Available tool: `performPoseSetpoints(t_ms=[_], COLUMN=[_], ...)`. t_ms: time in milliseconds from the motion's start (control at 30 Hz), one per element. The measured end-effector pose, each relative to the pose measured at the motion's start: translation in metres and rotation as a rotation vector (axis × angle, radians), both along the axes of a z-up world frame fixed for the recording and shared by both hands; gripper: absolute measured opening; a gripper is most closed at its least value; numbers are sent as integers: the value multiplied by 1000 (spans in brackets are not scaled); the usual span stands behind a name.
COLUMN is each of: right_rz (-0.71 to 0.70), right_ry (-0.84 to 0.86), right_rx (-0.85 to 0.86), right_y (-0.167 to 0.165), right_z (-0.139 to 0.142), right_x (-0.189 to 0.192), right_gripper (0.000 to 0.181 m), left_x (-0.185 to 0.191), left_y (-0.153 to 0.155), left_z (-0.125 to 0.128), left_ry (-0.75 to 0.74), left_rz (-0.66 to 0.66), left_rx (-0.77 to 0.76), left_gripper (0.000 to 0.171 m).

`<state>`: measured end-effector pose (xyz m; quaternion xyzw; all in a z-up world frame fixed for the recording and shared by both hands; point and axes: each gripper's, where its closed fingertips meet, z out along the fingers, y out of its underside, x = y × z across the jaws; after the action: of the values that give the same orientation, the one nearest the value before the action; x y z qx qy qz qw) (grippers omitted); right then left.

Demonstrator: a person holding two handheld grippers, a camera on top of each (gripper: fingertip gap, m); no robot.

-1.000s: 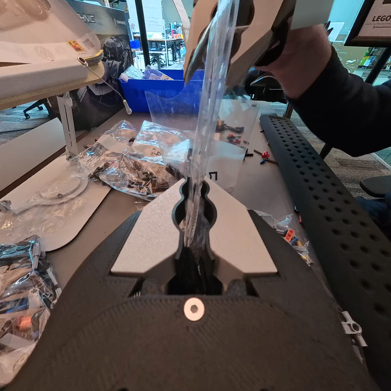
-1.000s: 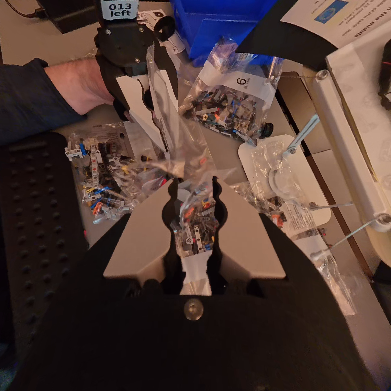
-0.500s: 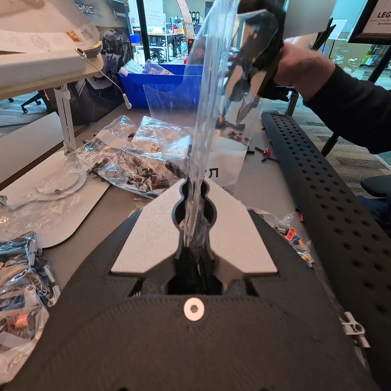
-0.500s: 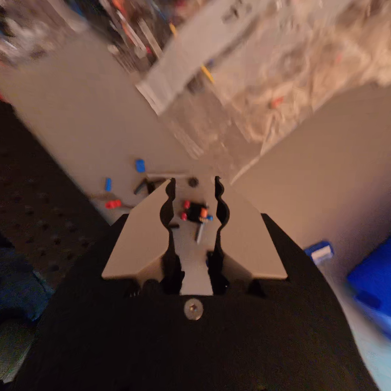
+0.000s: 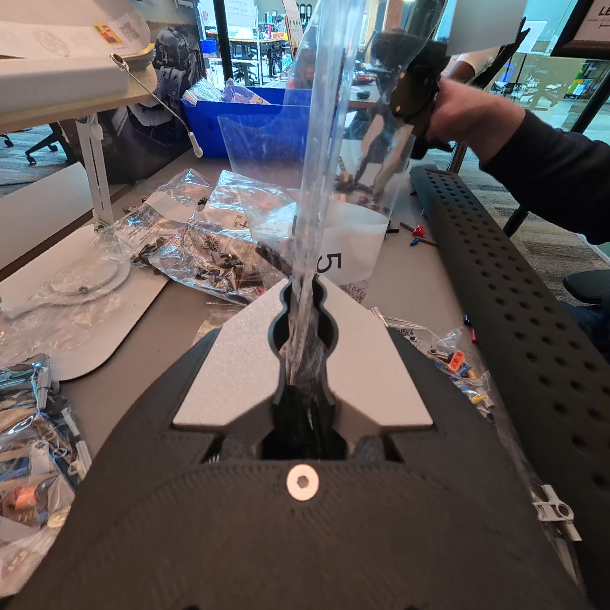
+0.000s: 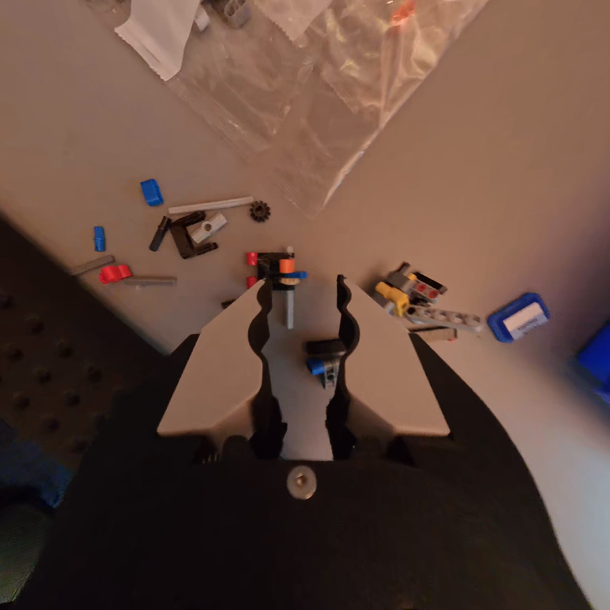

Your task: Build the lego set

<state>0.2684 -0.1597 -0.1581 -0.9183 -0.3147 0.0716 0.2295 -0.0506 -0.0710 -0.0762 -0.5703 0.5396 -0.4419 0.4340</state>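
My left gripper (image 5: pixel 305 284) is shut on the bottom of a clear plastic bag (image 5: pixel 317 132), which stands up from the jaws and looks empty. My right gripper (image 6: pixel 302 280) is open and empty, pointing down at the grey table (image 6: pixel 462 198). It also shows through the bag in the left wrist view (image 5: pixel 369 185). Just past its fingertips lies a small black, orange and blue assembly (image 6: pixel 277 269). A black and blue piece (image 6: pixel 325 358) lies between the fingers. A yellow and grey assembly (image 6: pixel 409 293) lies to the right. Loose pieces, including a black gear (image 6: pixel 260 211), lie to the left.
A black perforated pad (image 5: pixel 511 297) runs along the table's right side. Sealed bags of parts (image 5: pixel 204 244) lie mid-table, with more at the left (image 5: pixel 29 445). A blue bin (image 5: pixel 231 125) stands at the back. A white stand's base (image 5: pixel 82 290) is on the left. Empty clear bags (image 6: pixel 297 99) lie beyond the loose pieces. The gap from one gripper's tips to the other's is roughly 35 cm.
My right gripper has left the top of the bag and swung down over the loose pieces on the table. My left gripper still holds the bag.
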Motion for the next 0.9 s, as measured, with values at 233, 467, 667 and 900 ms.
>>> performPoseSetpoints(t_ms=[233,467,667,900], right_rz=[-149,-146,-97,-46], right_ry=[22,29,29,-42], right_rx=[119,23,9,-5], right_y=[17,23,23,6], right_z=[29,1,-6,4], right_x=[45,50,34,29], right_gripper=[40,36,23,31], left_x=[0,0,0,1], left_y=[0,0,0,0], left_z=[0,0,-1,-3], left_ry=[-1,-1,3,8], left_rz=[1,2,1,0], left_rx=[0,-1,-3,-5], left_gripper=[10,10,10,10])
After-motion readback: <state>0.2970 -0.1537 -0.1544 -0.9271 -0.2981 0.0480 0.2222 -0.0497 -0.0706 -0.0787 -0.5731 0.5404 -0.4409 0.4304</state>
